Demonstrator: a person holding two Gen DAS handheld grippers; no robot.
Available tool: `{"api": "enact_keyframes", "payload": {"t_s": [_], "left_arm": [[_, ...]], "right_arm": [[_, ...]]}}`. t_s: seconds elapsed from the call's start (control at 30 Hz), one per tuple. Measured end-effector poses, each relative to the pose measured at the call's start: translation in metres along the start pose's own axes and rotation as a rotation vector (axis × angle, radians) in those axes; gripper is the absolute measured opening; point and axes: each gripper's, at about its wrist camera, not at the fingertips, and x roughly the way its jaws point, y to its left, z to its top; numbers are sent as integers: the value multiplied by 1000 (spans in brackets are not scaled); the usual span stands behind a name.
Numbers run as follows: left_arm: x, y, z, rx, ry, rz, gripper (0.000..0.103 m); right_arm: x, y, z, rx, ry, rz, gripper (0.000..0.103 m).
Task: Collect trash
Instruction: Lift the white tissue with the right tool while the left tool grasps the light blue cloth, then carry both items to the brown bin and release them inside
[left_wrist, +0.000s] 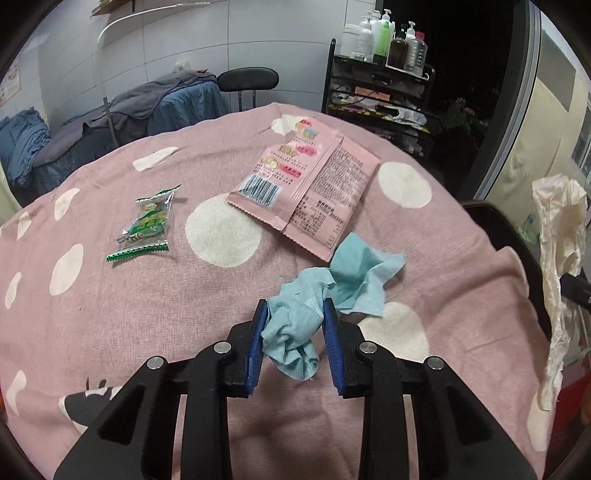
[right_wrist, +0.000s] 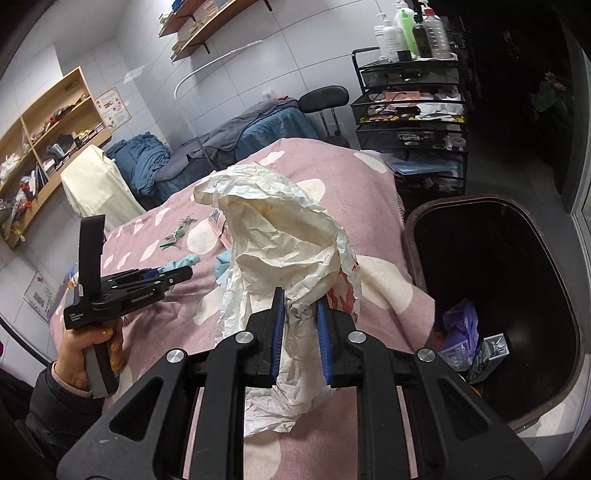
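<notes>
Bin (right_wrist: 417, 236): at 3 o'clock in the right wrist view, beside the bed (right_wrist: 369, 184), mouth open, some trash already at the bottom. Risk: release short of the rim, load dropped on the bed edge or the floor. Cause: right claw not yet over the mouth.

Paper (right_wrist: 280, 236): large crumpled white sheet, clamped at its twisted neck by the right claw (right_wrist: 300, 299), bulk standing above the blades, a tail hanging below. Risk: tail or upper bulk snagging on the bin rim, sheet draped half out. Cause: width of the sheet against a pinch on a narrow neck only. Further risk: view ahead blocked by the paper, so misjudged aim.

Pouch (left_wrist: 306, 184): flat pink packet at 12 o'clock in the left wrist view, lying on the bed, one corner touching or just under the tissue. Risk: dragged along or flipped on lift.

Tissue (left_wrist: 332, 291): blue, crumpled, near end squeezed between the blades of the left claw (left_wrist: 294, 308), far end spread on the bed. Risk: tearing or slipping free. Cause: grip on one end only, soft thin material.

Wrapper (left_wrist: 146, 225): small green sweet packet at 10 o'clock, apart from the rest, untouched. Risk: overlooked; light and slick, likely to slide under closing blades.
</notes>
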Motion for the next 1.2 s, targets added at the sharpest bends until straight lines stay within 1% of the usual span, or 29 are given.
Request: {"api": "enact_keyframes", "payload": {"t_s": [0.17,0.27,0.37,0.57,0.73,0.87,0.97,1.2], "left_arm": [[11,-13,13,-3,2,-5,29],[7,-23,17,-12,-18,-44,28],[-2,-38,19,2,-51,-83,28],[-24,-83,14,33,-115,-193,28],[-33,-121,8,73,-135,-266,28],[-33,-148,7,102,-133,-309,28],[-32,-166,8,119,-132,-342,28],[-24,-190,10,137,-117,-380,28]], "right_arm": [[-15,-8,-5,19,-24,-12,18],[-29,-16,-8,27,-49,-29,18],[-42,-25,-11,42,-75,-54,18],[-62,-57,-14,92,-112,-107,18],[-72,-90,-18,147,-131,-176,18],[-74,-113,-19,180,-138,-229,18],[-72,-130,-18,203,-132,-251,18],[-57,-161,-17,239,-98,-293,18]]}}
